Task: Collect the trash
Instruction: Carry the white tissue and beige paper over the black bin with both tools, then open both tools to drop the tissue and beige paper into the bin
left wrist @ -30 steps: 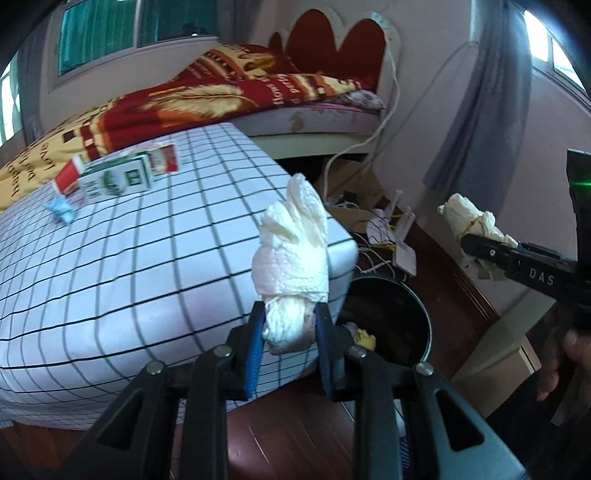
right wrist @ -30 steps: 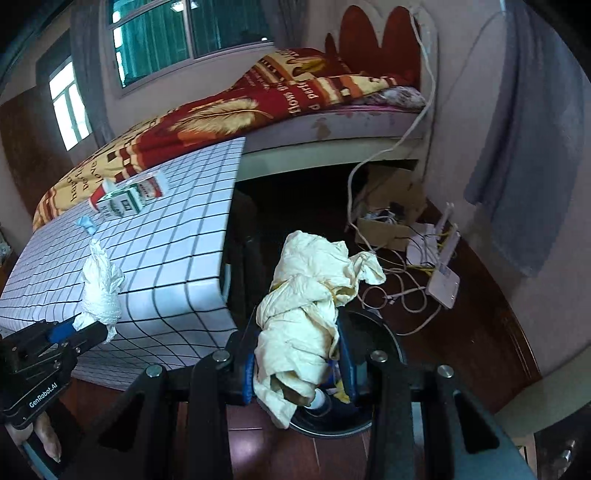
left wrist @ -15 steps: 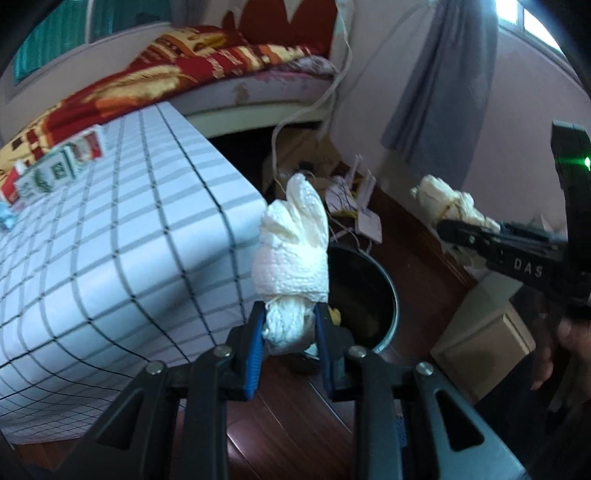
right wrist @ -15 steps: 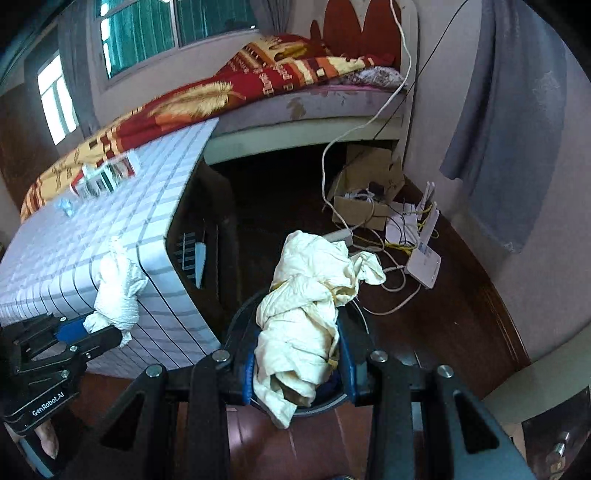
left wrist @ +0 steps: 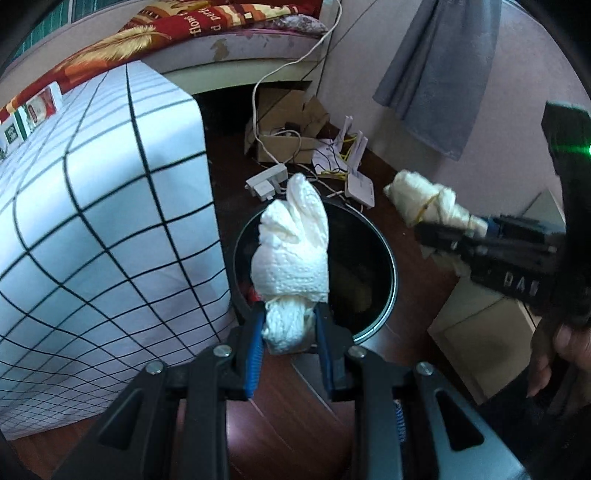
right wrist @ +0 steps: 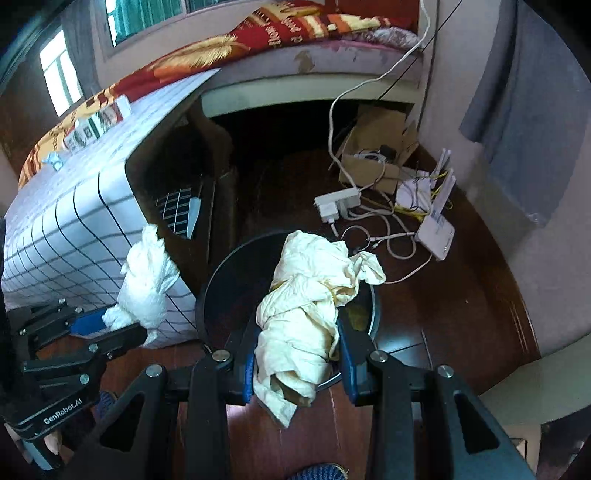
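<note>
My left gripper is shut on a white paper towel wad and holds it over the near rim of a round black trash bin on the floor. My right gripper is shut on a crumpled cream tissue above the same bin. In the left wrist view the right gripper and its cream wad show at the right. In the right wrist view the left gripper and its white wad show at the left.
A table with a checked white cloth stands left of the bin, with cartons on top. A power strip, cables, a router and a cardboard box lie on the wooden floor behind. A bed stands beyond.
Both grippers have moved forward and tilted down from table height to just above the bin, each still holding its wad.
</note>
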Available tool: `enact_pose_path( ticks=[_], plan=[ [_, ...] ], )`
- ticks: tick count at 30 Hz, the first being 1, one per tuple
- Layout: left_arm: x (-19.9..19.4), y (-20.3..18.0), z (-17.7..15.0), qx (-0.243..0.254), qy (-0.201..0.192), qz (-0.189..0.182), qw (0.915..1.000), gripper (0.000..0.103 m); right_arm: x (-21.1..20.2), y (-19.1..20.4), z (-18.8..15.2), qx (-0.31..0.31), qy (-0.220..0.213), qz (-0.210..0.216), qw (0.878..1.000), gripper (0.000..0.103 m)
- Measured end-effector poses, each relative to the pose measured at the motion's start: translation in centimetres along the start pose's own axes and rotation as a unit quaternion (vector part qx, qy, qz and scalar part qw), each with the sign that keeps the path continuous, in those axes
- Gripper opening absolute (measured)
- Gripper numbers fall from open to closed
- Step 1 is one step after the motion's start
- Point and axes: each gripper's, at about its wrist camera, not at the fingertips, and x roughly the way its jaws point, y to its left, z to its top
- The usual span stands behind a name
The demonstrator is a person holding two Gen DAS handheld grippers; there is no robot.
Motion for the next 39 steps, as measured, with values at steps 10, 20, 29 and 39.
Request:
enact_pose_path(
  ticks=[10, 20, 29, 39],
  plan=[
    [4.9, -0.1, 0.2, -0.027, 0.048, -0.004, 0.9985, 0.027, 4.9, -0.3, -0.8, -0.031, 0.045, 0.020, 0.998, 0.038],
    [8.1, -0.1, 0.5, -0.028, 0.083, -0.009, 0.9961, 0.030, 8.9, -0.5, -1.3, -0.060, 0.086, 0.030, 0.994, 0.039],
    [9.1, 1.5, -0.7, -0.062, 0.103, 0.031, 0.9922, 0.088, 11.1, -2.5, -1.6, -0.068, 0.103, -0.066, 0.990, 0.103],
    [3.5, 3.5, -2.1, -0.060, 0.050, 0.078, 0.9939, 0.096, 5.9, -2.1, -0.1, -0.058, 0.037, -0.077, 0.995, 0.103]
  ],
)
